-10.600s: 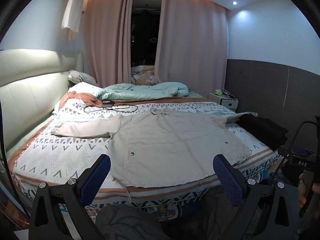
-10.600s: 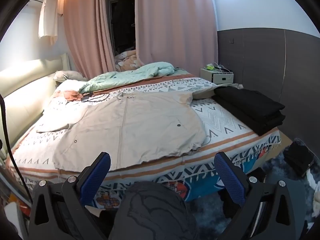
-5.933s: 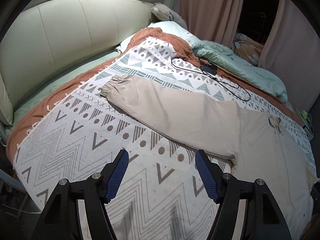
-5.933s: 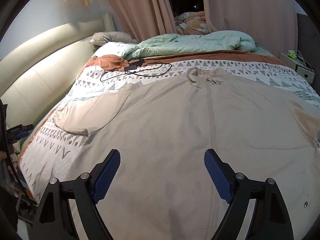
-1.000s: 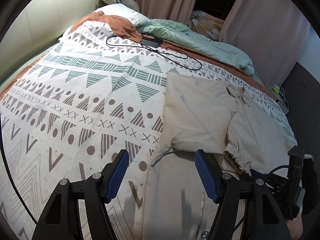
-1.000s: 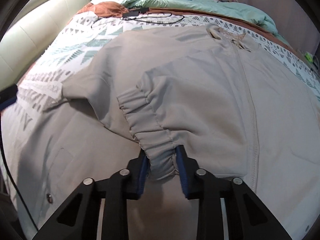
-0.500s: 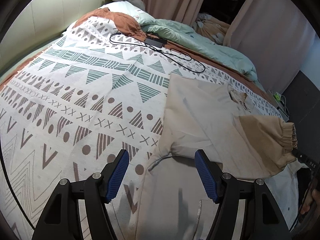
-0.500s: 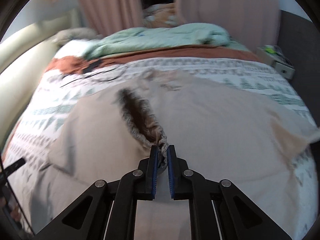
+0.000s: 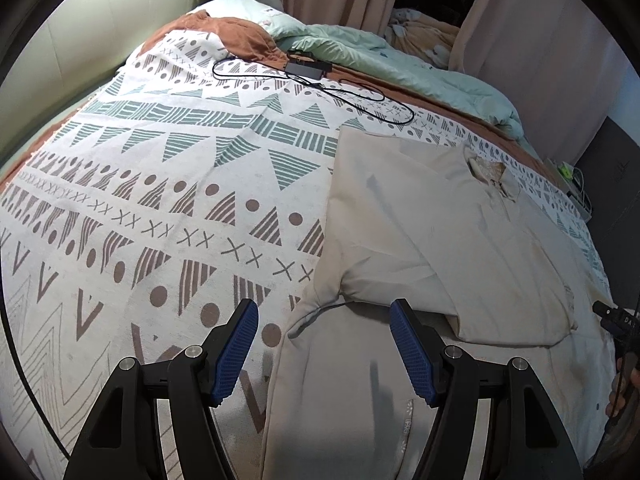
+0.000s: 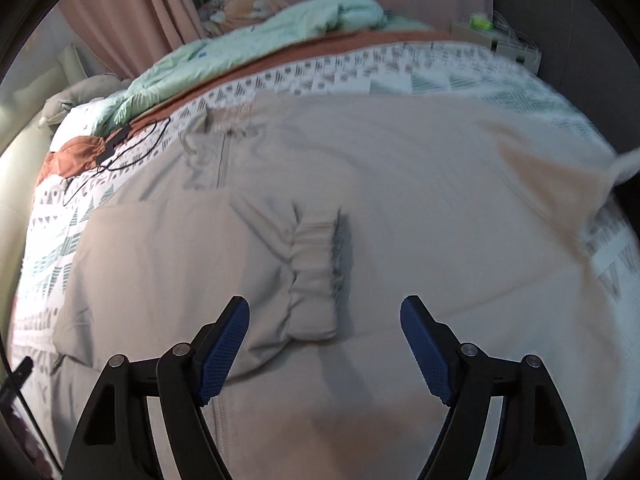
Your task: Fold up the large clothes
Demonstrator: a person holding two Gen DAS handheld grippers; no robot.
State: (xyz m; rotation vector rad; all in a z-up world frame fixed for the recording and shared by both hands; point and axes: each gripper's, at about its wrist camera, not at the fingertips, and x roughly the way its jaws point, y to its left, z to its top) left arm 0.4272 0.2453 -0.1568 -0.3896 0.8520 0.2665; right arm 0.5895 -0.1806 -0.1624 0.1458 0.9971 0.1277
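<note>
Now our right gripper (image 10: 325, 344) gapes wide and empty above the beige fabric jacket's (image 10: 400, 200) elastic sleeve cuff (image 10: 316, 272); our left gripper (image 9: 324, 354) hovers equally wide, gripping nothing, over the jacket's edge on the patterned white bedspread (image 9: 160, 200).

Jacket (image 9: 432, 232): plain beige, no print. Bedspread (image 9: 168, 184): white ground, teal striped triangles, brown dots, crosses, chevrons; rust-orange border. Duvet (image 9: 400, 68): pale mint green. Curtains (image 9: 540, 40): dusty pink. Headboard (image 9: 72, 52): cream. Charger cable (image 9: 308, 76): black. Left gripper (image 9: 324, 354), right gripper (image 10: 322, 350): black frames, blue textured finger pads (image 9: 234, 348). Wall panel (image 9: 612, 184): dark grey.
</note>
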